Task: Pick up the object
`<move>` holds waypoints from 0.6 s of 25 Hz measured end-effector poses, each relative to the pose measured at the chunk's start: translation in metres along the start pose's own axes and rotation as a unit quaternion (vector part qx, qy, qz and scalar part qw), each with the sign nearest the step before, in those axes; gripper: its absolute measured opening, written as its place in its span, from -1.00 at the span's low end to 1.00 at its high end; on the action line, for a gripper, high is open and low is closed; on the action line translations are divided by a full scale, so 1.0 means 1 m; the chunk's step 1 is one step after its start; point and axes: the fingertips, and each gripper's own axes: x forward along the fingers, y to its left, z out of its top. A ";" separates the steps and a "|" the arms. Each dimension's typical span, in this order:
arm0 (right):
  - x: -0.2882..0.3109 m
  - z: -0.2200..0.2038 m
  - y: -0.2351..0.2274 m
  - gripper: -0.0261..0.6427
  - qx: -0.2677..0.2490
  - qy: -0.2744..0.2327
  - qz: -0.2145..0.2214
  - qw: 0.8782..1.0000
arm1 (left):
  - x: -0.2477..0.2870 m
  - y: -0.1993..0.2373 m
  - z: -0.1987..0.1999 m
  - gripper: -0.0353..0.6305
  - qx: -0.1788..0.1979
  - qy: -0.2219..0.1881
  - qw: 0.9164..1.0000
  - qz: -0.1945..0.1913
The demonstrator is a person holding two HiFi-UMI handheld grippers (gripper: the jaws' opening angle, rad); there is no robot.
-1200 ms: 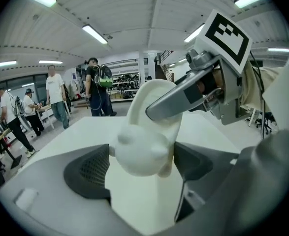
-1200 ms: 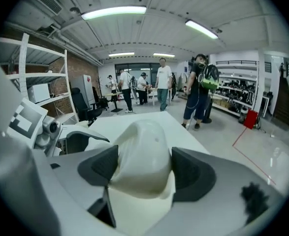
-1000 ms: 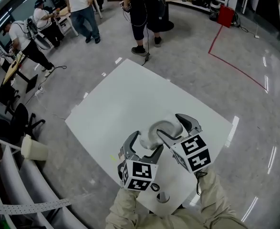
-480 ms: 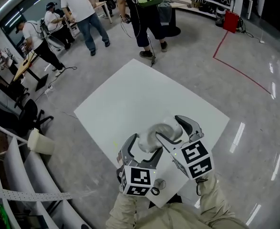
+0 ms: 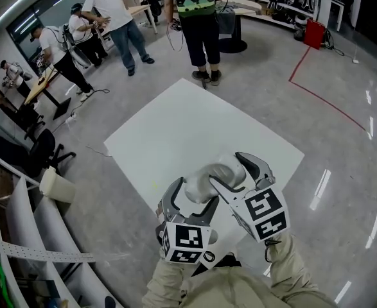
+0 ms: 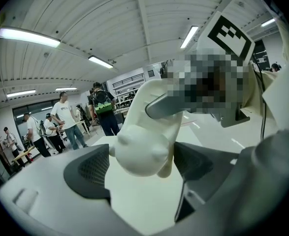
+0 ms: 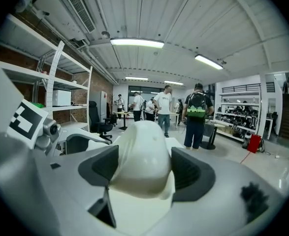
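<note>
The object [image 5: 212,177] is a smooth white rounded piece, held in the air over the white table [image 5: 194,117]. My left gripper [image 5: 196,193] is shut on its near left end and my right gripper [image 5: 228,169] is shut on its far right end. In the left gripper view the object [image 6: 140,144] shows a rounded end with small bumps, pressed between the dark pads [image 6: 87,173] of the left gripper [image 6: 144,172]. In the right gripper view the object [image 7: 142,163] fills the gap of the right gripper [image 7: 145,173], touching both pads.
Several people [image 5: 198,18] stand on the grey floor beyond the table's far corner. Shelving [image 5: 11,236] and a black office chair [image 5: 37,149] line the left side. A red floor line [image 5: 320,92] runs at the right. A cream roll [image 5: 56,185] sits by the shelves.
Both grippers keep their hold on the object in the same spot of the head view. The table beneath has shifted away and looks smaller, and the people at the back have moved.
</note>
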 end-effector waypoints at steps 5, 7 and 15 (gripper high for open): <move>-0.017 0.010 0.004 0.12 -0.008 -0.011 -0.009 1.000 | -0.013 -0.005 0.012 0.36 0.009 -0.014 1.000 0.003; -0.025 0.016 0.007 0.12 -0.010 -0.017 -0.013 1.000 | -0.020 -0.005 0.018 0.36 0.015 -0.022 1.000 0.004; -0.052 0.029 0.046 0.12 -0.021 -0.030 -0.031 0.999 | -0.066 -0.007 0.016 0.36 0.025 -0.042 0.999 0.003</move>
